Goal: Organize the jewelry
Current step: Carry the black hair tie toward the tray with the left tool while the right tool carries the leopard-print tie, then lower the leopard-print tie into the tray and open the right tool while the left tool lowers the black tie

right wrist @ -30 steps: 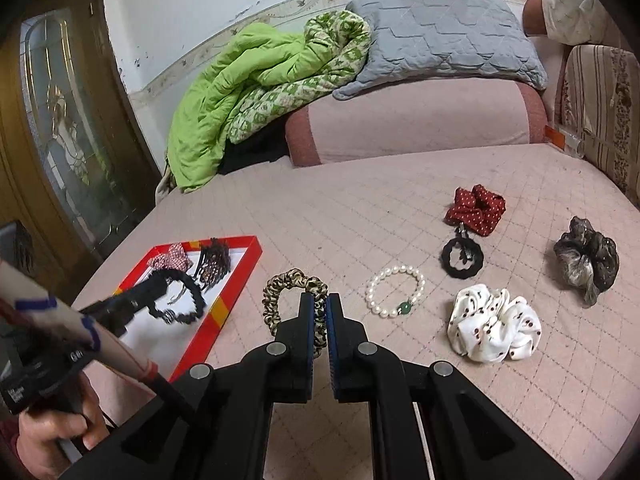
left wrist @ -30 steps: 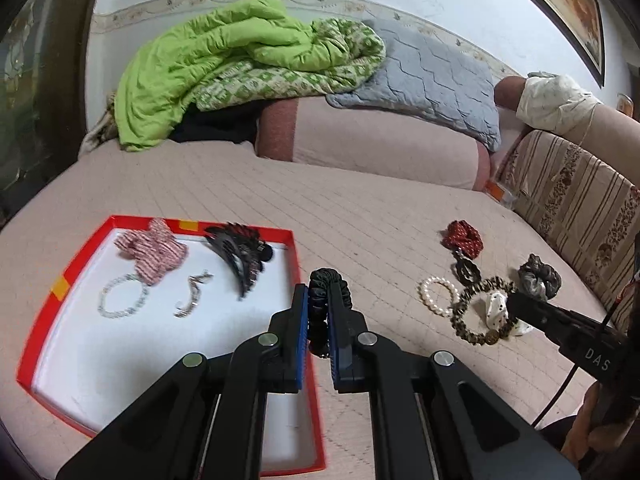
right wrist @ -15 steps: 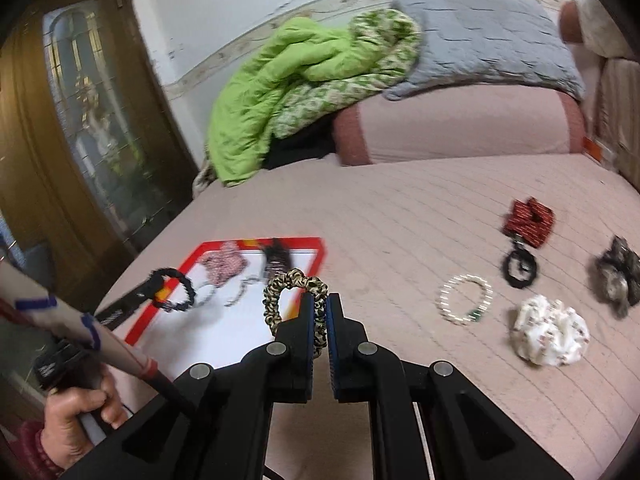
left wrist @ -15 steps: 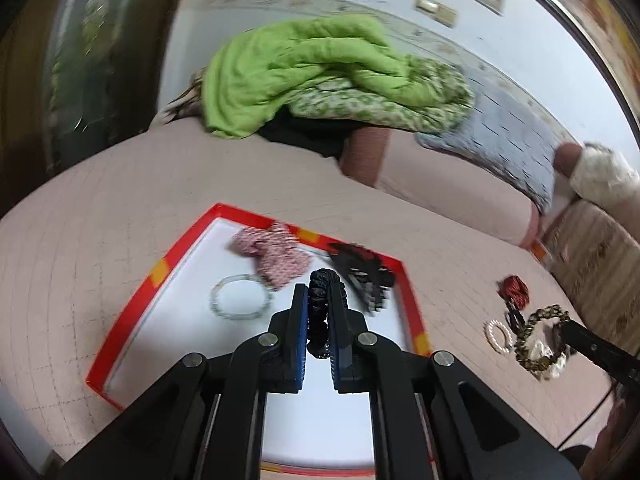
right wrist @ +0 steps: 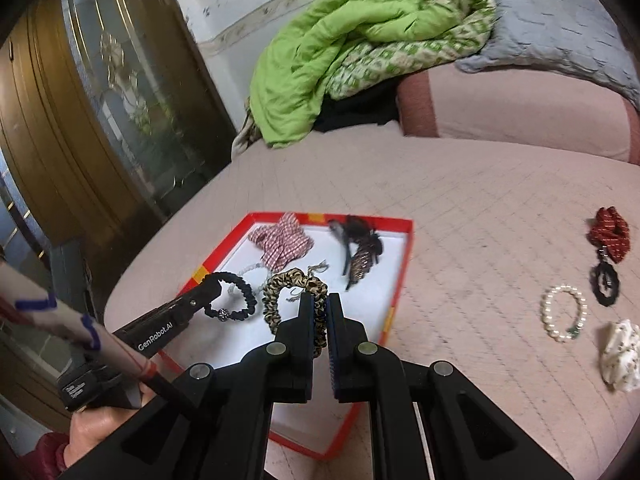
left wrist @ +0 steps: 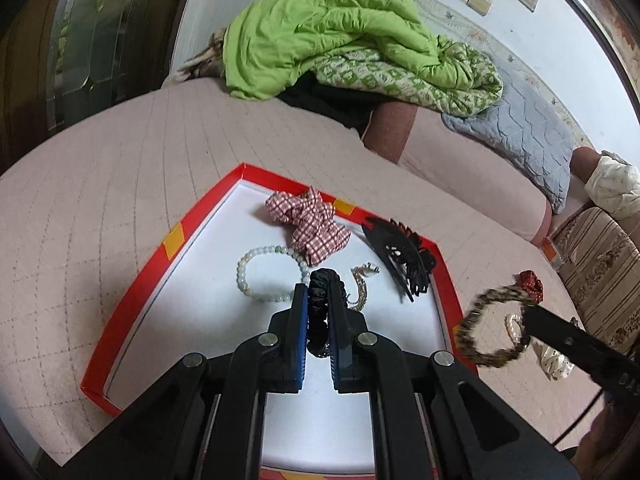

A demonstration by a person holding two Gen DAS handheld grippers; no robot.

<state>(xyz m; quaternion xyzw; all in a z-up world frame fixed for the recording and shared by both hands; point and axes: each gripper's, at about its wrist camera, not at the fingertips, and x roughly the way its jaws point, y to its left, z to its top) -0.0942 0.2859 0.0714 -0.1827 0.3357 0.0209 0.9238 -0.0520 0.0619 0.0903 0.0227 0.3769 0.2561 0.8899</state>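
Observation:
My left gripper (left wrist: 319,294) is shut on a black hair tie (left wrist: 320,312) and holds it over the red-rimmed white tray (left wrist: 140,280). The tie also shows in the right wrist view (right wrist: 236,298). My right gripper (right wrist: 319,300) is shut on a leopard-print scrunchie (right wrist: 280,292), held above the tray (right wrist: 400,280); it also shows in the left wrist view (left wrist: 480,328). In the tray lie a red checked scrunchie (left wrist: 312,224), a pale bead bracelet (left wrist: 256,276), a chain bracelet (left wrist: 360,288) and a black claw clip (left wrist: 400,256).
On the pink bed to the right lie a red scrunchie (right wrist: 610,232), a black hair tie (right wrist: 606,284), a pearl bracelet (right wrist: 564,312) and a white scrunchie (right wrist: 622,354). A green quilt (right wrist: 340,52) and grey pillow (right wrist: 560,20) lie at the back. A wooden door (right wrist: 80,120) stands left.
Both grippers have moved left, each carrying its hair tie from the bed to above the tray. The leopard scrunchie has been lifted off the bed.

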